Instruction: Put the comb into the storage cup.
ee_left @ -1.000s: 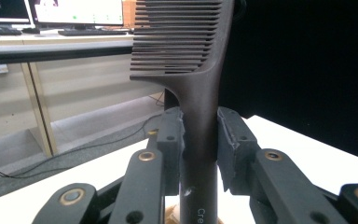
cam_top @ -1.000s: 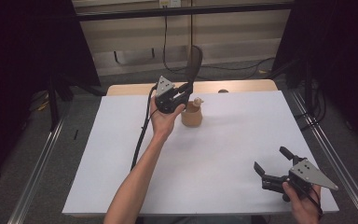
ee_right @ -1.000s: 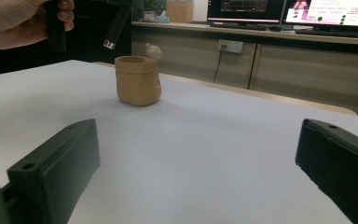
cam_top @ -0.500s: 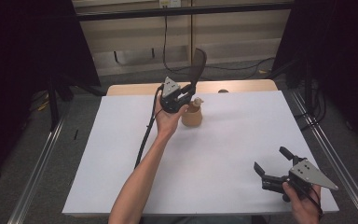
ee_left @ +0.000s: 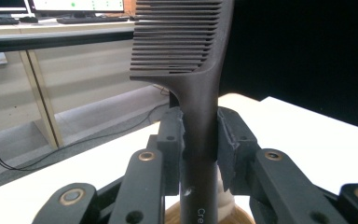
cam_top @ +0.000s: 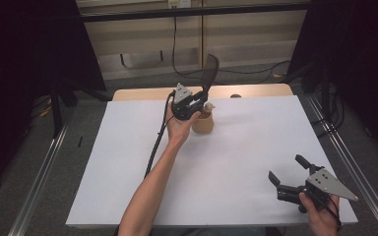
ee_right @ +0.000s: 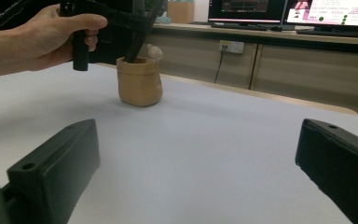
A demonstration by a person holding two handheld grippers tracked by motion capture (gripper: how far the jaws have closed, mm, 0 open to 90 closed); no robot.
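A: While the left gripper (cam_top: 195, 104) pinches the comb (ee_left: 191, 70) by its handle, just under the teeth, where does it stand?

B: Upright over the tan pot (cam_top: 203, 123), twelve o'clock on the table (cam_top: 103, 187). Light, stiff, slick plastic, I judge; grip the handle, not the teeth.

A: Right gripper (cam_top: 288, 173)?

B: Jaws wide, empty, five o'clock.

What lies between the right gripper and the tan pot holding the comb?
Bare white table in the high view; nothing between the right gripper and the pot.
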